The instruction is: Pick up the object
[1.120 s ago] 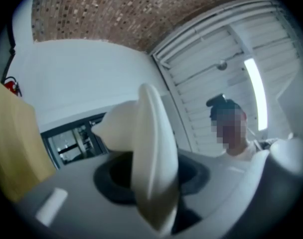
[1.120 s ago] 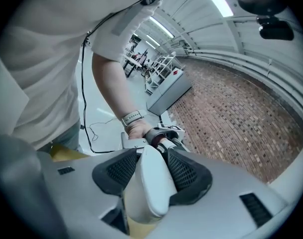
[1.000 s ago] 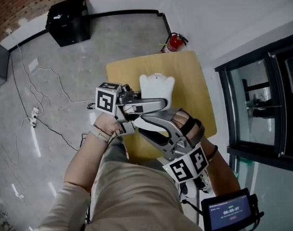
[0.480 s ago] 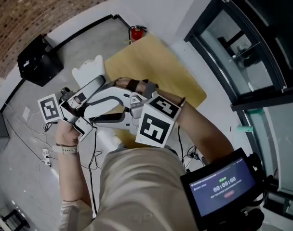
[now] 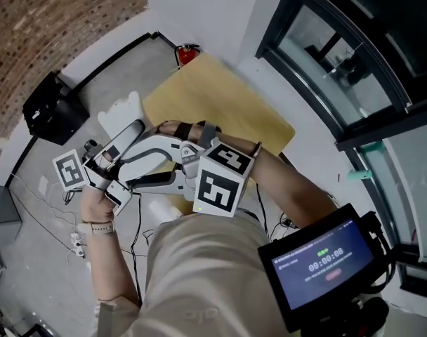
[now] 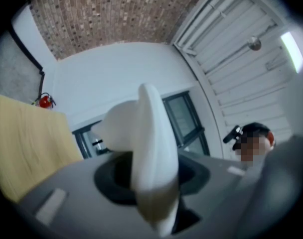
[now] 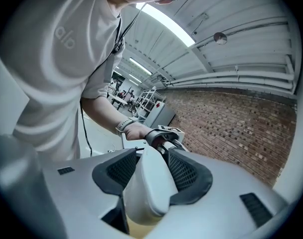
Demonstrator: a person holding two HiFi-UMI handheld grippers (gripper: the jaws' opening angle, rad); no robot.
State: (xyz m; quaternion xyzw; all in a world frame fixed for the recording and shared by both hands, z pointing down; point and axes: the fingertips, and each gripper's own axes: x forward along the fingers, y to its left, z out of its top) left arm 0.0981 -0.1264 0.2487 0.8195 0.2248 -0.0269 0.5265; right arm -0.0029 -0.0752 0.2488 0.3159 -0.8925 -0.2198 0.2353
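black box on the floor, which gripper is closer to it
Left. The left gripper is out on the side of the black box; the right gripper sits farther off, toward the table. Both hold the white object.

Industrial workshop or lab: brick wall (image 5: 59, 20), concrete floor (image 5: 119, 69), fire extinguisher (image 5: 187, 53), glazed partition (image 5: 326, 55).

White object (image 5: 121, 111): formerly over the middle of the table (image 5: 227, 107); now past its left edge, over the floor (image 5: 112, 69). Left gripper (image 5: 133, 133) and right gripper (image 5: 121, 190) moved with it.
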